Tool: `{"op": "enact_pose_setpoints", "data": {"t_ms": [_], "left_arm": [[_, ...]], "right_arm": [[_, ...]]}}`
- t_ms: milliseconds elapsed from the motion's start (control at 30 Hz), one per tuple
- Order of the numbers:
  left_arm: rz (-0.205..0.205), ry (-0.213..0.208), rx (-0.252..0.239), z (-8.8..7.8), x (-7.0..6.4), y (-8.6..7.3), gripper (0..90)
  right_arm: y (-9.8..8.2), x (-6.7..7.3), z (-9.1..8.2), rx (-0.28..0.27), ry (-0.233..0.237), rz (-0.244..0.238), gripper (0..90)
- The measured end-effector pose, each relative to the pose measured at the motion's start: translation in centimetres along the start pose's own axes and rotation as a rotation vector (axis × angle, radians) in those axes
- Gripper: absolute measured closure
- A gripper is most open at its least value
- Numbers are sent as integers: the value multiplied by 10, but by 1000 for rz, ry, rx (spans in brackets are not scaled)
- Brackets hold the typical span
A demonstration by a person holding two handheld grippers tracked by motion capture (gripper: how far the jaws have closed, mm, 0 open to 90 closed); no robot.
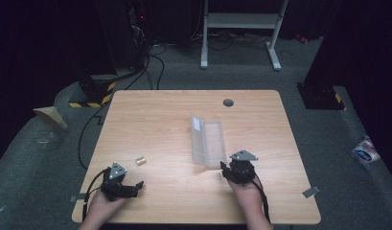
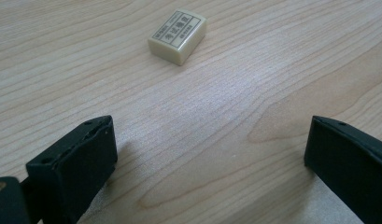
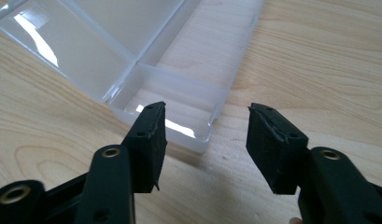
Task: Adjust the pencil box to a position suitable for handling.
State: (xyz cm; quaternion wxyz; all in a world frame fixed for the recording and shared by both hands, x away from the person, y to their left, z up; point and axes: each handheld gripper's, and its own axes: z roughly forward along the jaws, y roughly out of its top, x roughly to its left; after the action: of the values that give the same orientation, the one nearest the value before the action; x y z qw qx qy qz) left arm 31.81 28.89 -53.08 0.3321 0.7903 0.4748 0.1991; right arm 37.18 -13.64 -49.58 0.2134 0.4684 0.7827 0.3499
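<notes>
A small cream eraser [image 1: 140,160] [image 2: 177,36] with a printed label lies flat on the wooden table [image 1: 160,120]. My left gripper [image 1: 136,187] [image 2: 209,154] rests low over the table a short way behind it, jaws wide open with nothing between them. A clear plastic case [image 1: 207,140] [image 3: 146,65] lies open at mid-table, lid folded out flat. My right gripper [image 1: 225,168] [image 3: 205,140] is open just short of the case's near end, and its left fingertip [image 3: 149,135] overlaps the case's front wall in the right gripper view.
A round grey grommet [image 1: 228,102] sits in the table near its far edge. Beyond the table are a white desk frame [image 1: 241,28], cables and a yellow-black striped base [image 1: 93,93] on the floor. A white packet [image 1: 366,151] lies on the floor at right.
</notes>
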Motion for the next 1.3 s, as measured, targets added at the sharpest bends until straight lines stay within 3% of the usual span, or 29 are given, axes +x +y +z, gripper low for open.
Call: {"op": "enact_pose_setpoints", "data": {"t_ms": [100, 333, 667, 900, 1000, 1300], "left_arm": [[-1, -1, -1, 0, 0, 0, 28], [-1, 0, -2, 0, 0, 0, 33], [2, -3, -3, -1, 0, -1, 37], [5, -7, -5, 0, 0, 0, 39], [6, -8, -6, -1, 0, 0, 43], [7, -11, -10, -1, 0, -1, 52]], "right_arm": [[3, 1, 8, 8, -12, 3, 611], [3, -1, 17, 32, 2, 40, 675], [2, 3, 18, 36, -7, 54, 694], [2, 19, 17, 22, 76, 26, 675], [2, 25, 15, 2, 83, 20, 667], [11, 20, 17, -19, 73, 30, 666]]}}
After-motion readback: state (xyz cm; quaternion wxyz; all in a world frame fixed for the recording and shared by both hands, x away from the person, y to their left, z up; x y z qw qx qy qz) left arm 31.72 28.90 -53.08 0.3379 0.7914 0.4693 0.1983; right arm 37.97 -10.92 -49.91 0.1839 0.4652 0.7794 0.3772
